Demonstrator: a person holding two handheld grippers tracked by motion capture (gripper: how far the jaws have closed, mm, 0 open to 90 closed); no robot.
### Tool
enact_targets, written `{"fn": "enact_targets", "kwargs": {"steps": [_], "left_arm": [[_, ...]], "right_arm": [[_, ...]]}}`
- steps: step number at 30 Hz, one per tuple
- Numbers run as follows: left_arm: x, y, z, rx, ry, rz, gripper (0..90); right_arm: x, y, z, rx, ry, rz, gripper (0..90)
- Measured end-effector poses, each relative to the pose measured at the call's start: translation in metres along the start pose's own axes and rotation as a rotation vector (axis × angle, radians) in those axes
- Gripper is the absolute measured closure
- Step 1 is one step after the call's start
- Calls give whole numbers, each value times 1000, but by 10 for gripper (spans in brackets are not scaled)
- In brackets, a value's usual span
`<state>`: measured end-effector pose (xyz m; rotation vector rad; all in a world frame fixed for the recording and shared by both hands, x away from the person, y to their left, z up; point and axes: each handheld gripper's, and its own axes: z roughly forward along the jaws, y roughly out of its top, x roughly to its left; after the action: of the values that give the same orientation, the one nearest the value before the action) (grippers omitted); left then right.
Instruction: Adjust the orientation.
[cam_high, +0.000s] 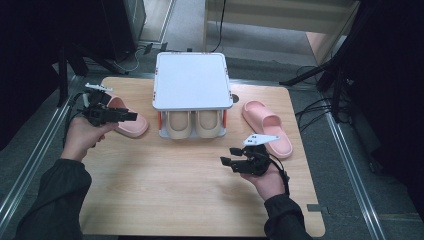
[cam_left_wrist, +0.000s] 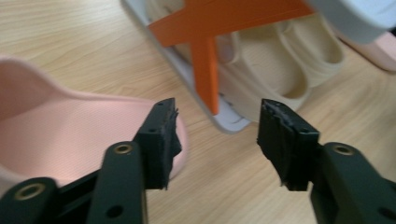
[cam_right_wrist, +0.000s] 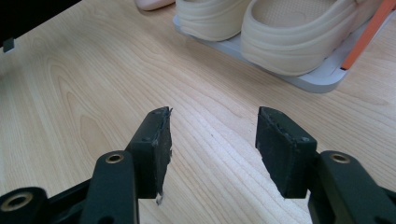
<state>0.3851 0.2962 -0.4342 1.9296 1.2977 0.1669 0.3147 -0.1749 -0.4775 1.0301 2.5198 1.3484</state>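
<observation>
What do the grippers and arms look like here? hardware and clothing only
Both are black two-jaw hand-held units. The left gripper and right gripper each carry a pale three-cornered plate on top and trail a dark cable. The jaw pads are blocky black rubber with frayed edges, on arms with brass-coloured rivets. The person wears dark long sleeves.

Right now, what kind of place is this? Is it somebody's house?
Probably not a house; more likely a lab or workshop set up for recording. A bare wooden table stands on grey floor amid dark stands and loose cables, and a small shoe rack holding beige slippers sits there like a practice prop.
</observation>
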Motion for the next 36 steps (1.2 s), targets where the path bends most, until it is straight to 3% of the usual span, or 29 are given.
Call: {"fn": "enact_targets", "kwargs": {"steps": [4,8,11,15,18,28,31,36], "left_arm": [[11,-7,6,13,28,-2,648],[24,-11,9,9,65,-38,795],[37,-15,11,-13,92,-91,854],[50,-19,13,-14,108,-130,880],[62,-23,24,20,131,-162,882],[77,-24,40,46,178,-185,890],[81,-26,41,48,183,-201,890],[85,-30,40,45,180,-193,891]], "right_arm": [[0,-1,0,3,-2,0,464],[1,-2,2,10,-3,-4,466],[3,-3,2,10,-8,-16,468],[7,-5,-1,6,-38,-43,467],[9,-8,-5,3,-46,-50,466],[9,-17,-11,19,-74,-34,459],[9,-18,-11,15,-76,-31,458],[9,-19,-10,26,-74,-26,457]]}}
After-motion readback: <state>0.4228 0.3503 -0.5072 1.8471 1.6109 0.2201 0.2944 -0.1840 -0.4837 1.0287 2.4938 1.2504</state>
